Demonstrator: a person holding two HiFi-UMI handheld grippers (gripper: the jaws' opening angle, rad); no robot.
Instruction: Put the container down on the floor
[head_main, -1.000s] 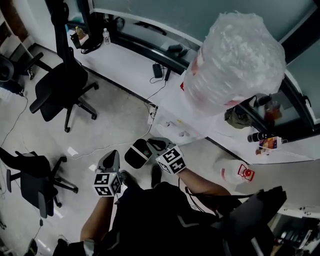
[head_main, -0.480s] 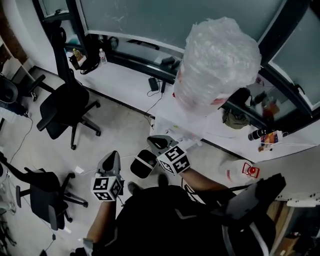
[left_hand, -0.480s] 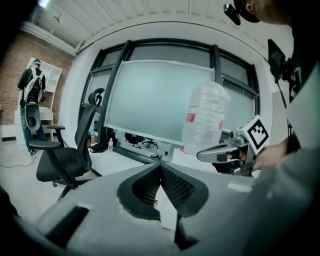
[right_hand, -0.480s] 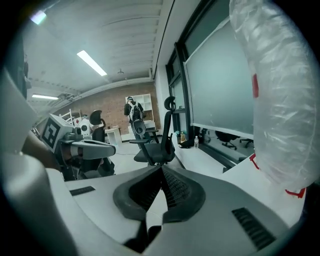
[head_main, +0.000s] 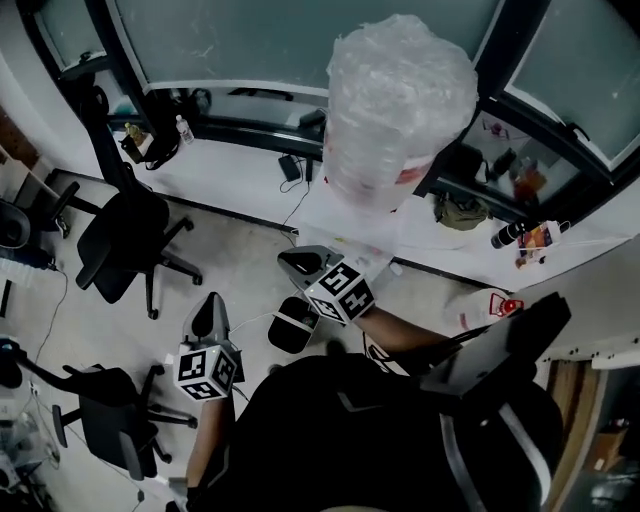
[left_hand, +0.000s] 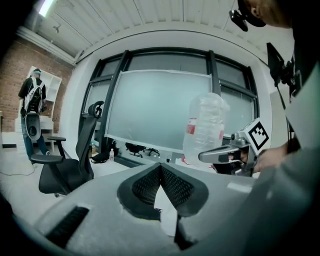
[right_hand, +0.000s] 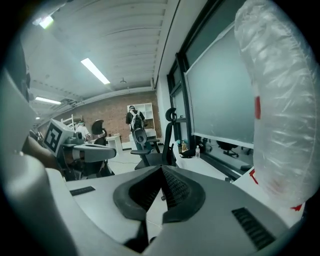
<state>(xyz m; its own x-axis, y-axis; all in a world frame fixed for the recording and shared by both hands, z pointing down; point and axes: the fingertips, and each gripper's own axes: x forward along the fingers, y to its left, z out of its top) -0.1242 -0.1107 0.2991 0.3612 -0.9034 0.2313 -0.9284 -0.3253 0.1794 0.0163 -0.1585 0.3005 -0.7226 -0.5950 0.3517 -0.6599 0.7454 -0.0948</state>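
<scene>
Beside the window, shows a large clear container standing upright on the white surface – not on the floor. Shows left claw and right claw pinched closed, empty, near it. Leaves, seemingly, gripping and lowering.

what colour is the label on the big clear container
Red. The label on the clear container shows best in the left gripper view.

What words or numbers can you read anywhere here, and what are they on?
Red label on the big clear container: too blurred to read.
Cubes on the left gripper and right gripper: only black-and-white square patterns, no words.
Red-and-white item at the right: print too small to read.
So no text here can be read.
</scene>
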